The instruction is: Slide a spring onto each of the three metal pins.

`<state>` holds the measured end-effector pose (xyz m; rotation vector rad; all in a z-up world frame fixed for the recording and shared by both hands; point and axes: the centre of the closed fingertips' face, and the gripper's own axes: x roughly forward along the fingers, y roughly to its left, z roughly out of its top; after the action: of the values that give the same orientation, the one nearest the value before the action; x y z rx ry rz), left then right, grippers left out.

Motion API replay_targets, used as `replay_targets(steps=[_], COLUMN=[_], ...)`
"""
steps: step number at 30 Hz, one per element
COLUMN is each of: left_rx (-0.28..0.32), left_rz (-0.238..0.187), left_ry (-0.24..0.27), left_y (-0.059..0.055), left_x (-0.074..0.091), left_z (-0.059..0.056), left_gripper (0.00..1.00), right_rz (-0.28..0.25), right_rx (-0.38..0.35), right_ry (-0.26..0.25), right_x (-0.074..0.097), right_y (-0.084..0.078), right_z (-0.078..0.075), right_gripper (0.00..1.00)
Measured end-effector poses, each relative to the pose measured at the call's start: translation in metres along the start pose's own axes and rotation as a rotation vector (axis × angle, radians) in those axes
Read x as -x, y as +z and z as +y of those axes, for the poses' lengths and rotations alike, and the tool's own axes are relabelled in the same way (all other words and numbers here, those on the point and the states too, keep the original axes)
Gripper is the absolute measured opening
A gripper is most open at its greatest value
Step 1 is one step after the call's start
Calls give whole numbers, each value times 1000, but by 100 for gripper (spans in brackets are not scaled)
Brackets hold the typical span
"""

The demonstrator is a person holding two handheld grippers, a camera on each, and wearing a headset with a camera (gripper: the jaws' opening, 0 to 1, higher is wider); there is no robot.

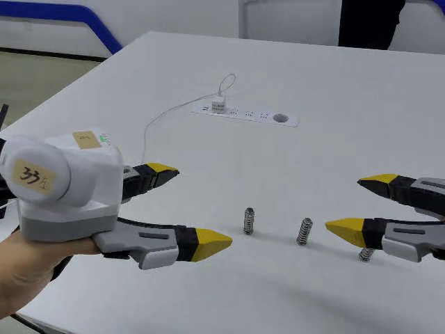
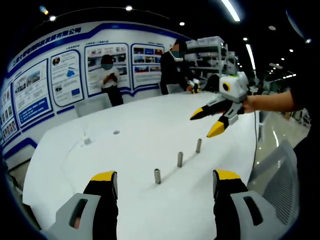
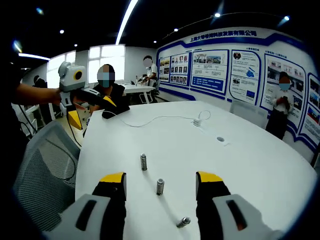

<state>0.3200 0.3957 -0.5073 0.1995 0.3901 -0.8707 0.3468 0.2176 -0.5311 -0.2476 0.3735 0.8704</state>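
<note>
Lot: three metal pins, in a row on white table [image 1: 348,90], lower centre of head view.
First pin [image 1: 249,210]: upright; first spring [image 1: 248,223] seated over it.
Second pin [image 1: 306,220]: upright; second spring [image 1: 304,234] seated over it.
Third pin [image 1: 366,254]: half hidden behind right gripper [image 1: 343,204]; at bottom centre of right gripper view it looks coiled too, but it is small and distorted.
Left gripper [image 1: 201,205]: lower left; jaws wide, nothing held.
Right gripper: lower right; jaws wide, nothing held.
Status, as judged: two pins sprung for certain, third probably; task at or near completion; remaining, confirm the third.
</note>
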Motion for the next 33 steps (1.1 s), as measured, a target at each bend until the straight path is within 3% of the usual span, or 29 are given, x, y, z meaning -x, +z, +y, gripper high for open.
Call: replay_targets(steps=[12, 18, 21, 24, 28, 33], left_rx=[-9, 2, 10, 7, -5, -5], left_rz=[10, -16, -24, -15, -15, -36], left_ry=[9, 21, 26, 25, 16, 39], left_y=[0, 8, 10, 9, 14, 21], left_x=[6, 5, 6, 8, 11, 12], left_z=[8, 13, 15, 16, 18, 26], left_gripper=[81, 83, 84, 86, 90, 97], right_rz=[-50, -9, -22, -29, 20, 32], right_rx=[-96, -95, -119, -123, -75, -75], right_ry=[-76, -129, -154, -162, -158, -156], right_x=[47, 72, 84, 92, 102, 108], right_y=[-11, -24, -24, -21, -23, -24], right_z=[-7, -14, -18, -18, -15, -10], right_gripper=[66, 71, 73, 78, 83, 88])
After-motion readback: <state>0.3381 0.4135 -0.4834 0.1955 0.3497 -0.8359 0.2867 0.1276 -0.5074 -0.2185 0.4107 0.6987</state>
